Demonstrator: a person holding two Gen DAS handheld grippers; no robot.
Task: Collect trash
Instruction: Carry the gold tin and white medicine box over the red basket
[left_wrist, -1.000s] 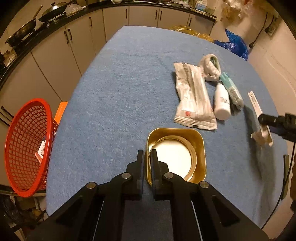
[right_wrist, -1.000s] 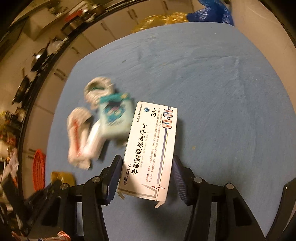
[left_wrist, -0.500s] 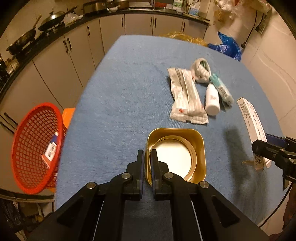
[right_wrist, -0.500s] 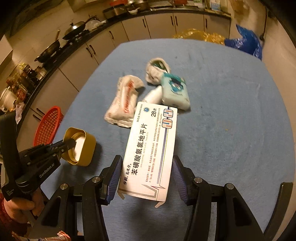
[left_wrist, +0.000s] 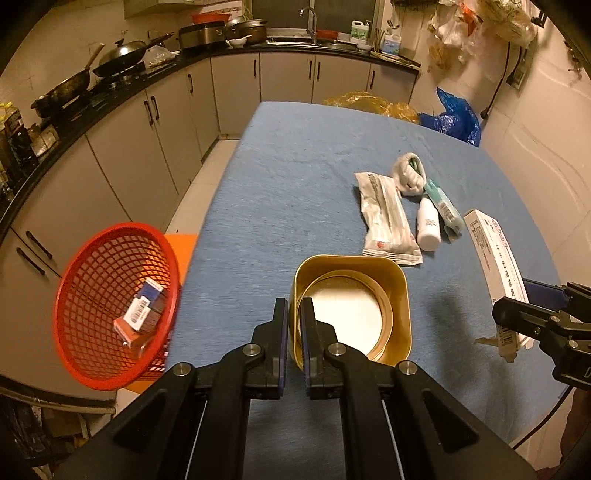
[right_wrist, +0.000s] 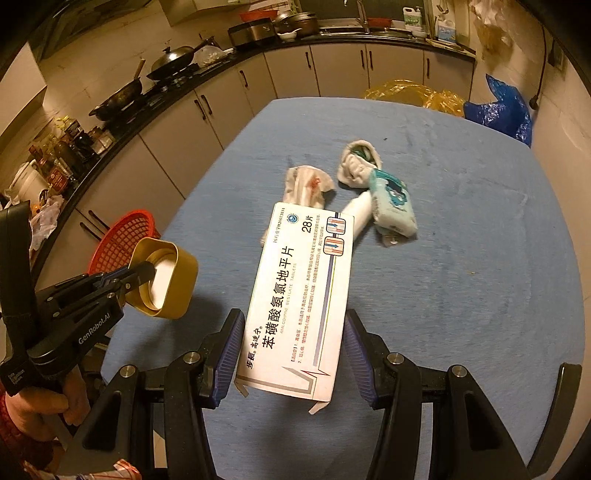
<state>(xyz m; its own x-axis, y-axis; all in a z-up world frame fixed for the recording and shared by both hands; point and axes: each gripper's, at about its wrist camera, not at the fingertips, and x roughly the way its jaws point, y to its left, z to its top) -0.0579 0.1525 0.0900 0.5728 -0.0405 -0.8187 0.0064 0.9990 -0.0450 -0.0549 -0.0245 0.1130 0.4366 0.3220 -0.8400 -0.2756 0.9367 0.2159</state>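
My left gripper (left_wrist: 293, 314) is shut on the near wall of a gold square tin (left_wrist: 400, 295), held above the blue table; the right wrist view shows the tin (right_wrist: 183, 273) tilted in the air. My right gripper (right_wrist: 293, 325) is shut on a long white tablet box (right_wrist: 301, 291), which juts forward between the blue pads. The left wrist view has that box (left_wrist: 491, 251) at the right edge. A red mesh basket (left_wrist: 70, 288) stands off the table's left side with a small carton (left_wrist: 142, 314) inside.
On the blue tablecloth (left_wrist: 295, 177) lie a crumpled white wrapper (left_wrist: 388, 221), a small white bottle (left_wrist: 428, 225), a teal packet (left_wrist: 445, 208) and a white wad (left_wrist: 408, 175). Cabinets and a counter with pans run along the left. Yellow and blue bags sit beyond the far edge.
Both grippers have risen and drawn back with their loads. The right gripper has rolled and swung toward the left one; more of the basket and kitchen shows.
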